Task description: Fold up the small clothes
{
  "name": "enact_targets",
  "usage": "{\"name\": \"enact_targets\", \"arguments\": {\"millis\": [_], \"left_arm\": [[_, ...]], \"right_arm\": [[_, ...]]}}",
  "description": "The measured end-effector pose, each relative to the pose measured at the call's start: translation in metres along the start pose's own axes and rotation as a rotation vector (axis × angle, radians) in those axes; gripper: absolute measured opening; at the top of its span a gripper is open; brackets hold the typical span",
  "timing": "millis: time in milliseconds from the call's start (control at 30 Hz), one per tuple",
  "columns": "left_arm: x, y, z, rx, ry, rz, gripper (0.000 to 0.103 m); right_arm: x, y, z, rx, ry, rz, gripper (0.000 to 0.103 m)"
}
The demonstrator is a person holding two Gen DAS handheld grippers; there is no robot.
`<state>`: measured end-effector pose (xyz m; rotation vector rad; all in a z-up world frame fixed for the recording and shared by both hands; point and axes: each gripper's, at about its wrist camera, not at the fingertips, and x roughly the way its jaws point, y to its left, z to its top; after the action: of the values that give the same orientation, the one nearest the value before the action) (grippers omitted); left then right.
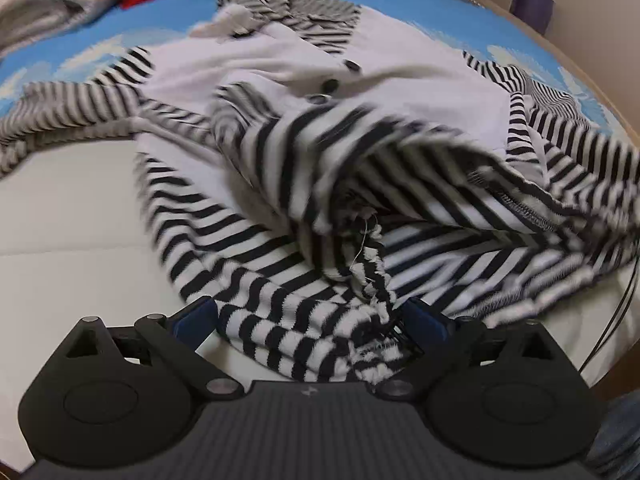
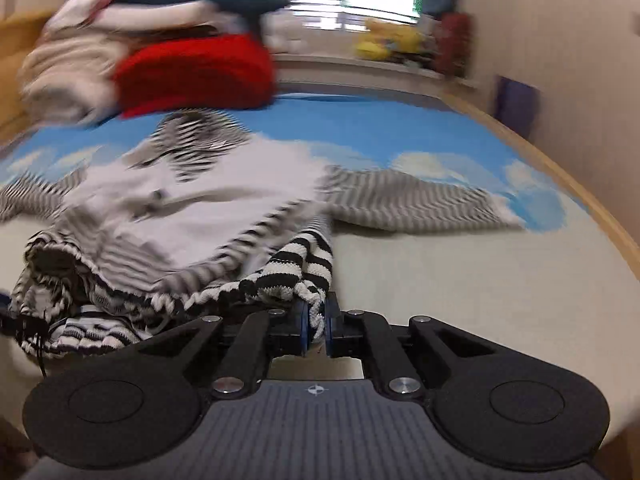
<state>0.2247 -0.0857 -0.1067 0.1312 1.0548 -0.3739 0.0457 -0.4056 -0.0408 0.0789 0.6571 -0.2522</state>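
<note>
A small black-and-white striped garment with a plain white front and dark buttons [image 1: 304, 80] lies spread on the bed; it also shows in the right wrist view [image 2: 192, 200]. Its sleeves stretch out to both sides. My left gripper [image 1: 312, 316] is open, with the bunched striped hem lying between its blue pads [image 1: 196, 316]. My right gripper [image 2: 316, 320] is shut on a striped edge of the garment [image 2: 304, 264] and holds it just above the sheet. Both views are blurred.
The bed has a white sheet [image 2: 460, 280] and a blue cloud-print cover [image 2: 380, 136]. A pile of clothes, with a red one [image 2: 192, 72] on top, sits at the far left. A wooden bed edge [image 2: 580, 184] and a wall run along the right.
</note>
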Motion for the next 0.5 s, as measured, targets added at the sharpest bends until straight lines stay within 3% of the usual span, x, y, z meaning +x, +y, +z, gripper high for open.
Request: {"name": "enact_targets", "arguments": {"millis": [167, 233, 267, 300, 333, 467, 500], "left_arm": [[0.029, -0.014, 0.029, -0.087, 0.044, -0.007, 0.100], [0.037, -0.018, 0.033, -0.071, 0.042, 0.029, 0.080], [0.040, -0.022, 0.034, -0.035, 0.042, 0.104, 0.053], [0.039, -0.025, 0.037, -0.008, 0.040, 0.137, 0.035], [0.031, -0.022, 0.036, -0.010, 0.040, 0.139, 0.026], [-0.026, 0.003, 0.018, -0.014, 0.007, 0.164, 0.021], [-0.041, 0.011, 0.010, -0.012, -0.002, 0.164, 0.016]], "right_arm": [[0.017, -0.030, -0.015, 0.075, 0.130, 0.009, 0.007], [0.019, -0.028, -0.014, 0.069, 0.132, 0.018, 0.007], [0.019, -0.027, -0.013, 0.067, 0.126, 0.024, 0.007], [0.017, -0.027, -0.013, 0.066, 0.123, 0.027, 0.007], [0.020, -0.029, -0.013, 0.069, 0.130, 0.026, 0.007], [0.026, -0.040, -0.019, 0.096, 0.198, 0.019, 0.007], [0.025, -0.043, -0.020, 0.097, 0.210, 0.027, 0.007]]}}
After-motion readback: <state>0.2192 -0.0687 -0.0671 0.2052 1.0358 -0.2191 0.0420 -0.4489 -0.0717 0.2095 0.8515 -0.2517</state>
